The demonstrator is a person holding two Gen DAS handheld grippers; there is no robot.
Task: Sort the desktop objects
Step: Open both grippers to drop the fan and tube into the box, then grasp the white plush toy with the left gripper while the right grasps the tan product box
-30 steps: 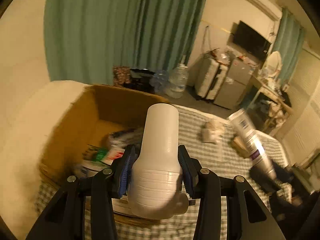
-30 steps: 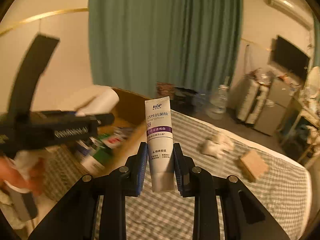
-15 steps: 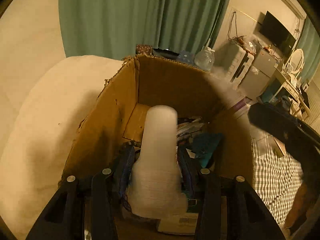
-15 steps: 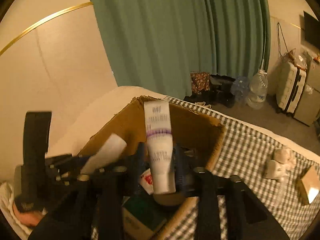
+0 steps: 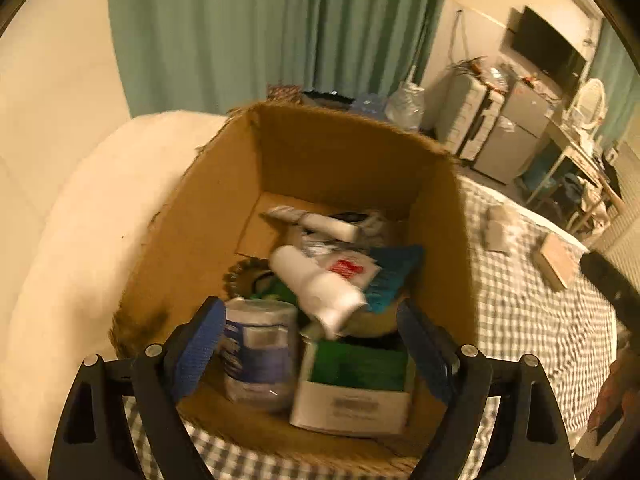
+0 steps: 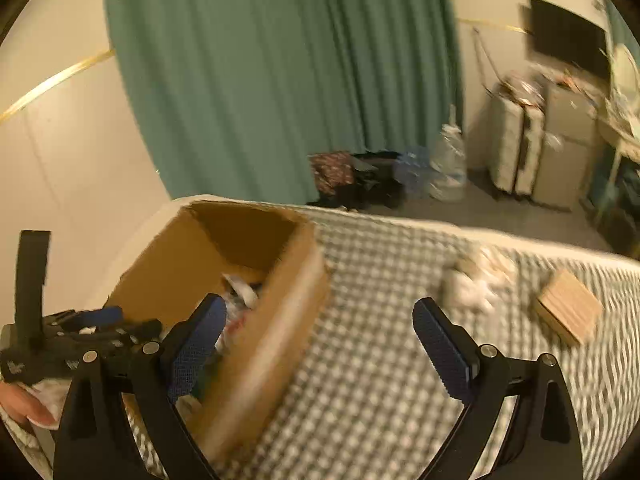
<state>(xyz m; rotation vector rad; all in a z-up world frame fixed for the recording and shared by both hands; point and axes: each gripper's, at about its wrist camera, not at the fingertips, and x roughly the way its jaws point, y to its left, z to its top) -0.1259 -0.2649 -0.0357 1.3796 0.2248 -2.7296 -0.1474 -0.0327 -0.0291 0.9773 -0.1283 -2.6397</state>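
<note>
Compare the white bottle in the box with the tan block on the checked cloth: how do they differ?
The white bottle is round and lies tilted on the clutter inside the cardboard box; the tan block is flat-sided and rests alone on the checked cloth, outside the box. Shared: neither is held, since both grippers are open.

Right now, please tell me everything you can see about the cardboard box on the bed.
The cardboard box is plain brown corrugated card, open at the top, with rough, frayed rims. It stands upright on the checked bedcover, close to a cream cushion. Inside is a jumble: a white bottle lying tilted on top, a white tube behind it, a blue-labelled pack and a green-and-white carton. No gripper touches the box.
</note>
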